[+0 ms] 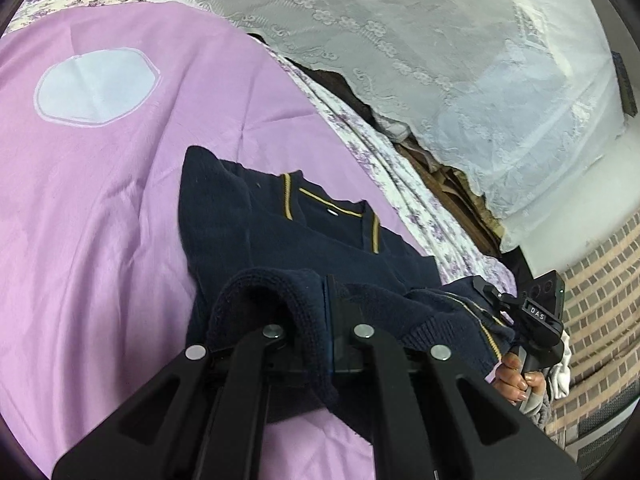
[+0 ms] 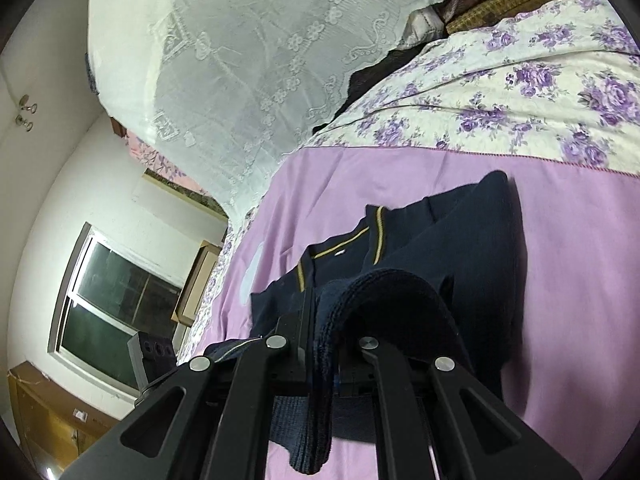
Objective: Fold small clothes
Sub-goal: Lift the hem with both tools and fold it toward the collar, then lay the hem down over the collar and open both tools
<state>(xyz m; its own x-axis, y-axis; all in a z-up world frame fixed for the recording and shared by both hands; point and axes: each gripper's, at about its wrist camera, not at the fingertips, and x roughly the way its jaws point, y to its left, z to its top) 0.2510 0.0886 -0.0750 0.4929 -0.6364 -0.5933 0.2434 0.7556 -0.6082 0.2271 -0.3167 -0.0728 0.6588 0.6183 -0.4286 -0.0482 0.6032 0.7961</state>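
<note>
A small navy knit sweater point(image 1: 248, 224) with yellow stripes at its V-neck lies on a purple sheet point(image 1: 88, 208). My left gripper point(image 1: 326, 312) is shut on the ribbed bottom hem point(image 1: 280, 280), which drapes over its fingers. The right gripper point(image 1: 520, 312) shows at the right of the left wrist view, holding the hem's other end. In the right wrist view the sweater point(image 2: 472, 240) lies ahead, and my right gripper point(image 2: 316, 320) is shut on the ribbed hem point(image 2: 384, 284), lifted above the purple sheet point(image 2: 580, 260).
A white oval patch point(image 1: 96, 88) sits on the sheet at far left. A floral quilt point(image 2: 520, 92) and white lace cloth point(image 2: 248, 64) border the sheet. A window point(image 2: 116, 304) and wooden furniture point(image 2: 44, 420) stand beyond the bed's edge.
</note>
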